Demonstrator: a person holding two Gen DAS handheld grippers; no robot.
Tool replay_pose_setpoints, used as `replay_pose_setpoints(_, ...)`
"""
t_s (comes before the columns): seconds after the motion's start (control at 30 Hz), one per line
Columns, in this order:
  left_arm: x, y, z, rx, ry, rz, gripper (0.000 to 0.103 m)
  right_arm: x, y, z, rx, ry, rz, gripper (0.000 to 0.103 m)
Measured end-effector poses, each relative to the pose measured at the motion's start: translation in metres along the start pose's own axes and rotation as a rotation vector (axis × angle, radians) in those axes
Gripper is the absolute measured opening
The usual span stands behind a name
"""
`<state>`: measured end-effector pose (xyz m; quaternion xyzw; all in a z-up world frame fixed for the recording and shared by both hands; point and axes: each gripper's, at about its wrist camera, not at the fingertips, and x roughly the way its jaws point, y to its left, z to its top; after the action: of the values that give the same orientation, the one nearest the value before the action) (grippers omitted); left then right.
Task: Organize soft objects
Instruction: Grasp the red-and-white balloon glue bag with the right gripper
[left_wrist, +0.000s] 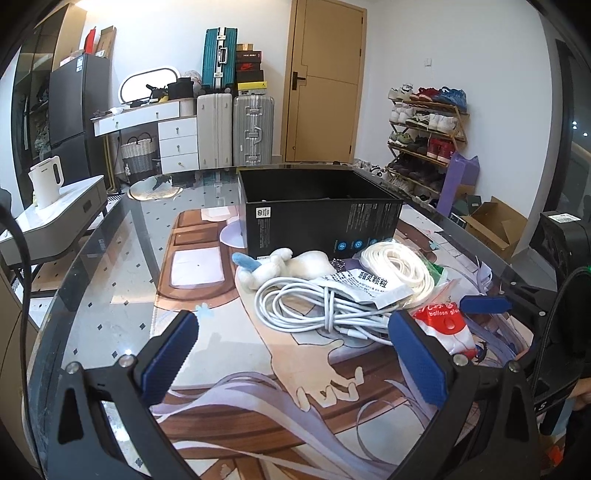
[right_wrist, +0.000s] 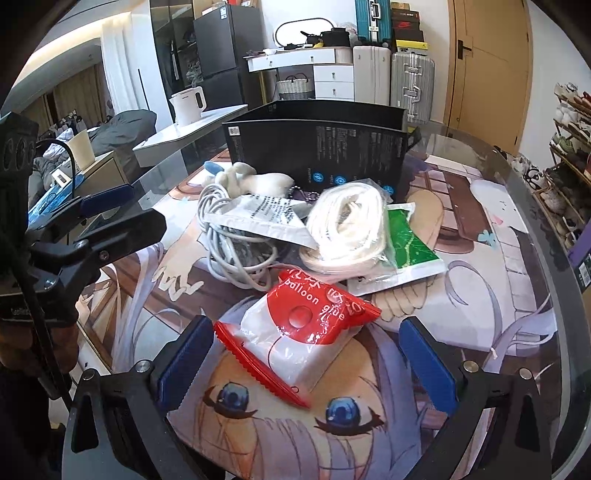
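A pile of soft things lies on the printed mat in front of an open black box (left_wrist: 317, 210) (right_wrist: 317, 147). It holds a white plush toy (left_wrist: 280, 266) (right_wrist: 255, 179), a coiled white cable (left_wrist: 314, 306) (right_wrist: 229, 236), a bagged white rope (left_wrist: 399, 266) (right_wrist: 347, 225), a silver packet (left_wrist: 365, 284) (right_wrist: 258, 218), a green packet (right_wrist: 406, 240) and a red-and-white "balloon glue" bag (left_wrist: 447, 325) (right_wrist: 299, 328). My left gripper (left_wrist: 291, 354) is open, near the cable. My right gripper (right_wrist: 306, 362) is open, its pads on either side of the balloon glue bag.
The glass table's curved edge (left_wrist: 92, 236) runs along the left and far side. A white kettle (left_wrist: 46, 181) stands on a side table. Suitcases (left_wrist: 236, 129), a door and a shoe rack (left_wrist: 424, 140) stand beyond.
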<state>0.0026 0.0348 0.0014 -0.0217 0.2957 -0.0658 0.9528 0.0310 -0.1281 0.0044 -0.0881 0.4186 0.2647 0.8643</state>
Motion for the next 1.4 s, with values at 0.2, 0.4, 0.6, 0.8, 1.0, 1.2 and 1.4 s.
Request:
replay_pose_setpoints(0.2,0.0,0.004,0.003,-0.003,-0.002,0.006,0.103,0.0,-0.007,0.001,0.012,-0.009,0.013,0.102)
replay_pose_setpoints(0.4,0.003,0.004,0.003,-0.005,0.006,0.0,0.103,0.004,-0.007,0.0,0.004,-0.017,0.033,0.094)
replay_pose_setpoints(0.6,0.004,0.0,0.004,0.005,0.008,-0.009,0.103,0.0,-0.007,-0.004,-0.01,-0.028,0.036,0.085)
replay_pose_setpoints(0.8,0.005,-0.002,0.003,0.008,0.014,-0.014,0.103,-0.005,-0.009,-0.008,-0.008,-0.038,0.059,0.071)
replay_pose_setpoints(1.0,0.005,-0.002,0.002,0.01,0.022,-0.016,0.103,-0.013,-0.007,-0.011,-0.013,-0.046,0.08,0.068)
replay_pose_setpoints(1.2,0.008,-0.002,0.003,0.004,0.044,-0.023,0.103,-0.035,-0.015,-0.013,0.017,-0.1,0.078,0.068)
replay_pose_setpoints(1.4,0.016,-0.007,0.005,-0.013,0.082,-0.033,0.103,-0.048,-0.025,-0.009,0.065,-0.152,0.049,0.068)
